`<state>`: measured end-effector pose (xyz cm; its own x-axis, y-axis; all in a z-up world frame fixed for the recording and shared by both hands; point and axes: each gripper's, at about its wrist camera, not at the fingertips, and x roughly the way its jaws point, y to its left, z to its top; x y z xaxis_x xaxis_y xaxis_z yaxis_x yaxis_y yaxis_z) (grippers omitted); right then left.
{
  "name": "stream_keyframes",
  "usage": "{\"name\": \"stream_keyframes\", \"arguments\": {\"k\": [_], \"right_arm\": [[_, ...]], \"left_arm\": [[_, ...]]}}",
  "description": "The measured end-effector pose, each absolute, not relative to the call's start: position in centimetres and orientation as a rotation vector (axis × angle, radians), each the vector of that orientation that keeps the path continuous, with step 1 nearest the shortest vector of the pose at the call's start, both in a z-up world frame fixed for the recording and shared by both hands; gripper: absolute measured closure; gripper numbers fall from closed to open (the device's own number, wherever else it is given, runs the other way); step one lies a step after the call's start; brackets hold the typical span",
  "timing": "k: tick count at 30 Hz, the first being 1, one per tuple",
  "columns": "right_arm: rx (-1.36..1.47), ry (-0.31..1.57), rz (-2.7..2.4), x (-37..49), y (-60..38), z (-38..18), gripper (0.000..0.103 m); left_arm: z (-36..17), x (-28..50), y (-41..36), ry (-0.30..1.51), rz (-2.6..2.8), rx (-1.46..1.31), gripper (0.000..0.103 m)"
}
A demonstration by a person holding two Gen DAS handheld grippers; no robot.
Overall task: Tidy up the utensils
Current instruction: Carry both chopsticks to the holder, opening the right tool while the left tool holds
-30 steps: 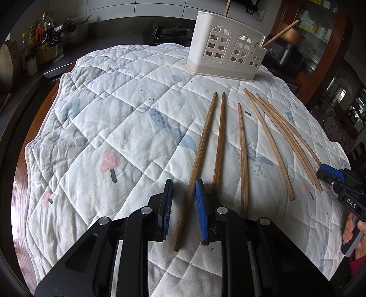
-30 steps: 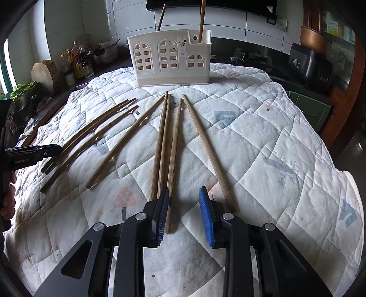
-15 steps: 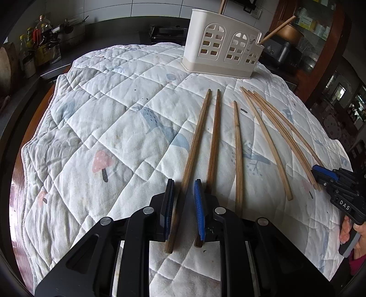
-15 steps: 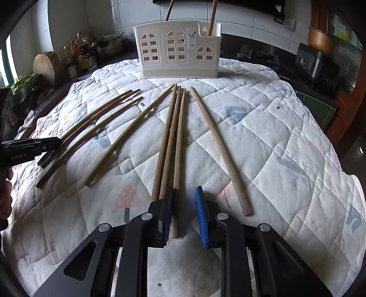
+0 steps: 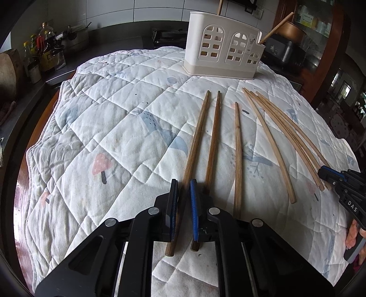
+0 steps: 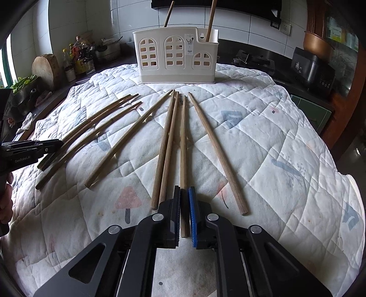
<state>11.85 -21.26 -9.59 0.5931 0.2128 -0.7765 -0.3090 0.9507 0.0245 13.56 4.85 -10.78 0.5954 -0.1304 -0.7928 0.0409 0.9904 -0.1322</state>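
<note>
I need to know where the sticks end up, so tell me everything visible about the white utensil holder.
The utensil holder is a cream-white plastic caddy with arched, window-like cut-outs in its front wall and a slightly darker base band. Its right end steps down to a lower compartment, and a small label sits on the front. It stands upright at the far end of the quilted cloth. Two wooden chopsticks already stand in it, leaning. Neither gripper touches it.
</note>
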Motion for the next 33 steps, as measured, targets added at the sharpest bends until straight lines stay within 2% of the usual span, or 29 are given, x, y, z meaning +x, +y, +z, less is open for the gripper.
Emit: {"name": "stream_keyframes", "arguments": {"k": [4, 15, 26, 33], "right_arm": [[-0.107, 0.829, 0.307, 10.9, -21.7, -7.6, 0.096], [-0.093, 0.595, 0.336, 11.3, -22.4, 1.7, 0.097], [-0.090, 0.602, 0.400, 18.1, -22.1, 7.6, 0.097], [-0.126, 0.579, 0.372, 22.7, -22.0, 14.0, 0.097]], "left_arm": [[-9.5, 13.2, 4.8, 0.893, -0.110, -0.117, 0.098], [-3.4, 12.6, 4.5, 0.748, -0.134, -0.116, 0.098], [0.4, 15.7, 5.2, 0.716, -0.140, -0.131, 0.098], [2.6, 17.6, 5.4, 0.710, -0.146, -0.138, 0.098]]}}
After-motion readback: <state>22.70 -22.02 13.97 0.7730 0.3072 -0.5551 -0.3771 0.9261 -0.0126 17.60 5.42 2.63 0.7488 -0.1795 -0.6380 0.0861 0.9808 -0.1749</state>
